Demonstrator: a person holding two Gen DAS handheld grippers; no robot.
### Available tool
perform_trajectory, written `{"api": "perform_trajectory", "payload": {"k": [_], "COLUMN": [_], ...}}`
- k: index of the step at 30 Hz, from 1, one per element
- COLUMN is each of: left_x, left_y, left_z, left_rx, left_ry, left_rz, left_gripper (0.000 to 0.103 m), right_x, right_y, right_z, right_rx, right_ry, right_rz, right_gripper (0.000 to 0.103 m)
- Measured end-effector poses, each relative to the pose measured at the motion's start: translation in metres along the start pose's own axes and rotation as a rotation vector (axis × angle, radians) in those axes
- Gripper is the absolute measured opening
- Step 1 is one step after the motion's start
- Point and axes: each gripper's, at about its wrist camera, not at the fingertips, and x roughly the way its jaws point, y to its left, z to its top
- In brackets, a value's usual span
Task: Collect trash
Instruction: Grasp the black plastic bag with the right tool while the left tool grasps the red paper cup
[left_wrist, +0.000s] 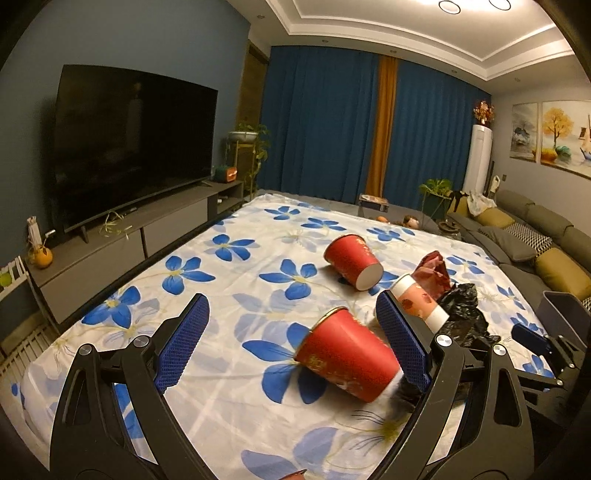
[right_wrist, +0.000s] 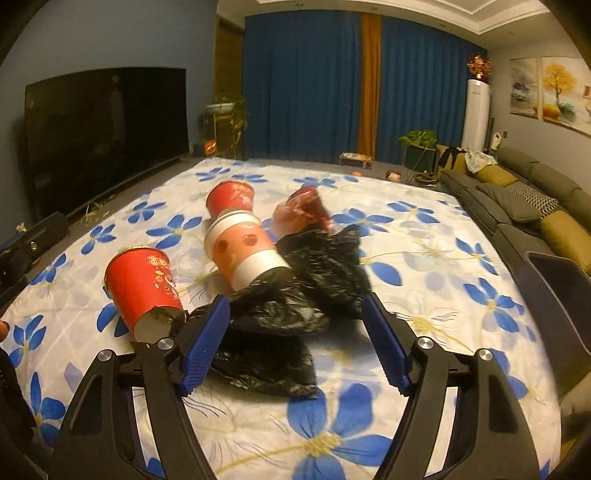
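Trash lies on a white cloth with blue flowers (left_wrist: 229, 280) (right_wrist: 424, 258). A near red paper cup (left_wrist: 347, 358) (right_wrist: 144, 288) lies on its side, between the fingers of my open left gripper (left_wrist: 295, 339). A second red cup (left_wrist: 352, 262) (right_wrist: 231, 197) lies farther back. A pink and white cup (left_wrist: 419, 301) (right_wrist: 245, 249) lies beside a red wrapper (left_wrist: 434, 271) (right_wrist: 303, 214) and a crumpled black plastic bag (left_wrist: 463, 314) (right_wrist: 291, 314). My right gripper (right_wrist: 295, 332) is open around the bag, and it also shows in the left wrist view (left_wrist: 535, 339).
A dark bin (right_wrist: 554, 291) (left_wrist: 565, 314) stands at the right edge of the surface. A grey sofa with cushions (right_wrist: 517, 199) runs along the right. A TV (left_wrist: 129, 147) on a low cabinet (left_wrist: 122, 236) stands at the left. Blue curtains hang at the back.
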Motion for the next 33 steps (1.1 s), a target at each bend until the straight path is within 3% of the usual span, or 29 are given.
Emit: {"api": "perform_trajectory", "payload": {"k": [9,18,20,30,33], "left_x": [0.015,0.027,0.029,0.045,0.055], "left_y": [0.005,0.002,0.001,0.001,0.0], "left_z": [-0.004,-0.007,-0.008,-0.012,-0.012], "left_rx": [0.014,0.027,0.028,0.035,0.039], "left_ry": [0.032,0.061,0.07,0.132,0.164], "left_rz": [-0.025,-0.059,-0.067,-0.125,-0.171], "left_gripper": [0.09,0.09,0.09,0.09,0.084], "right_x": [0.03,0.04,0.041,0.01,-0.002], "right_y": [0.012,0.011,0.011,0.007,0.002], "right_z": [-0.001,-0.003,-0.004,-0.004,-0.002], "right_rx": [-0.027,-0.016,-0.013,-0.017,-0.007], "right_ry": [0.077,0.126,0.135,0.051,0.02], "right_rz": [0.042,0.119,0.132,0.129,0.119], "right_gripper": [0.064,0.027,0.011,0.006,0.006]}}
